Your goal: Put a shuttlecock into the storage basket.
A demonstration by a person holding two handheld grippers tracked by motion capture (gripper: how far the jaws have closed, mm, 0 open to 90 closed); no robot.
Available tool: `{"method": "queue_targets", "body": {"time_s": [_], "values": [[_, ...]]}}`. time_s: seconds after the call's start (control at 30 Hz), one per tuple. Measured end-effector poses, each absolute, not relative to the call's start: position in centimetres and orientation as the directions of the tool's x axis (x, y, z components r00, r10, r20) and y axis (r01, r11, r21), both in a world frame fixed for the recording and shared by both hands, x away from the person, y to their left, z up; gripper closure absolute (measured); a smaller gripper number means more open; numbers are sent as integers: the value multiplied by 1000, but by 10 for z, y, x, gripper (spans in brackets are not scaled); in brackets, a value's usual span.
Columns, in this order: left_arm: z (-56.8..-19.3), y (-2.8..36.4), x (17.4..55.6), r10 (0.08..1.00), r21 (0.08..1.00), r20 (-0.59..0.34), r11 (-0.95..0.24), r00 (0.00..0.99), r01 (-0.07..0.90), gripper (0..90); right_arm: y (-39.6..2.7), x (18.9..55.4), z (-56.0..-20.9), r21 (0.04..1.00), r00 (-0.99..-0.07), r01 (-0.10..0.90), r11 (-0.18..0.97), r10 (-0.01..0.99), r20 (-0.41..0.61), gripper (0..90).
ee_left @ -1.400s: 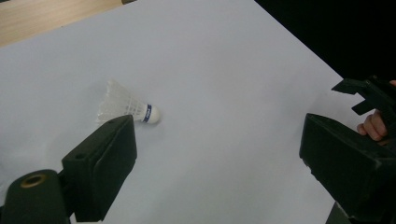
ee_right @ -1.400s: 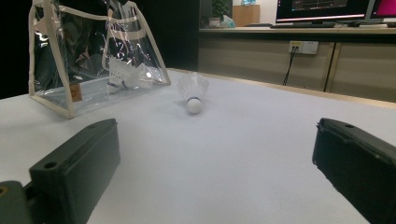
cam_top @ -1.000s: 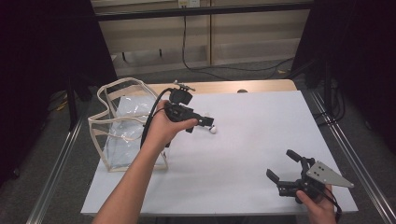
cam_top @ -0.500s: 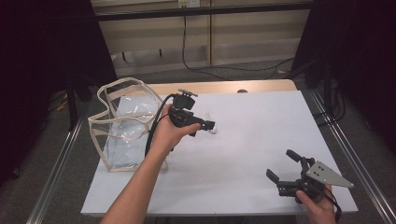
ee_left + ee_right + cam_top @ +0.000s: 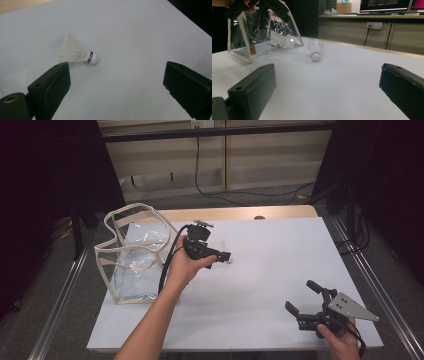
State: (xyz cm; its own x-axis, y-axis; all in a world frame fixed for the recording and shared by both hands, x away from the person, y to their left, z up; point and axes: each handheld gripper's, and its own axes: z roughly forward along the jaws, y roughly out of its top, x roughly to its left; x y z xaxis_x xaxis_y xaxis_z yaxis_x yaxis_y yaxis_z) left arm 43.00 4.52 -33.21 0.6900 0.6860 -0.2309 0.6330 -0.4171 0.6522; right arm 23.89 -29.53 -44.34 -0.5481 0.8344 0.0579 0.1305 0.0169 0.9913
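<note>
A white shuttlecock [image 5: 77,53] with a blue band lies on its side on the white table top [image 5: 280,255]. In the high view the shuttlecock [image 5: 228,260] is just past the tips of my left gripper [image 5: 220,257]. My left gripper [image 5: 116,75] is open, its jaws set wide apart with the shuttlecock ahead of the left jaw, untouched. Near the front right corner my right gripper [image 5: 302,297] rests open with nothing in it. From the right gripper [image 5: 327,75] the shuttlecock [image 5: 315,50] lies far ahead, cork toward me.
A clear plastic bag [image 5: 135,255] with cream trim stands open at the table's left edge. The bag [image 5: 262,35] holds another shuttlecock [image 5: 277,41]. Metal rails run along both table sides, and a wooden strip [image 5: 240,213] borders the far edge.
My left hand and gripper have shifted slightly right and lower near the shuttlecock. The right gripper has stayed put.
</note>
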Motion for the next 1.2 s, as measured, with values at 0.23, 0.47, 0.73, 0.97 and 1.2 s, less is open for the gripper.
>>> {"method": "queue_targets", "body": {"time_s": [0.23,0.47,0.73,0.97,1.2], "values": [[-342,41,430,690,645,-237,-414,684,642,77,-295,240,-444,991,-547,134,15,835,61,7],[-347,38,429,690,647,-233,-417,686,639,77,-295,239,-444,991,-548,135,16,834,61,7],[-352,38,429,695,643,-226,-421,683,640,77,-295,240,-444,991,-550,135,18,833,60,7],[-357,36,428,705,639,-222,-416,673,647,77,-294,240,-444,991,-550,136,15,833,63,7],[-362,36,429,720,635,-207,-416,662,651,77,-294,240,-444,991,-551,135,16,833,61,7]]}}
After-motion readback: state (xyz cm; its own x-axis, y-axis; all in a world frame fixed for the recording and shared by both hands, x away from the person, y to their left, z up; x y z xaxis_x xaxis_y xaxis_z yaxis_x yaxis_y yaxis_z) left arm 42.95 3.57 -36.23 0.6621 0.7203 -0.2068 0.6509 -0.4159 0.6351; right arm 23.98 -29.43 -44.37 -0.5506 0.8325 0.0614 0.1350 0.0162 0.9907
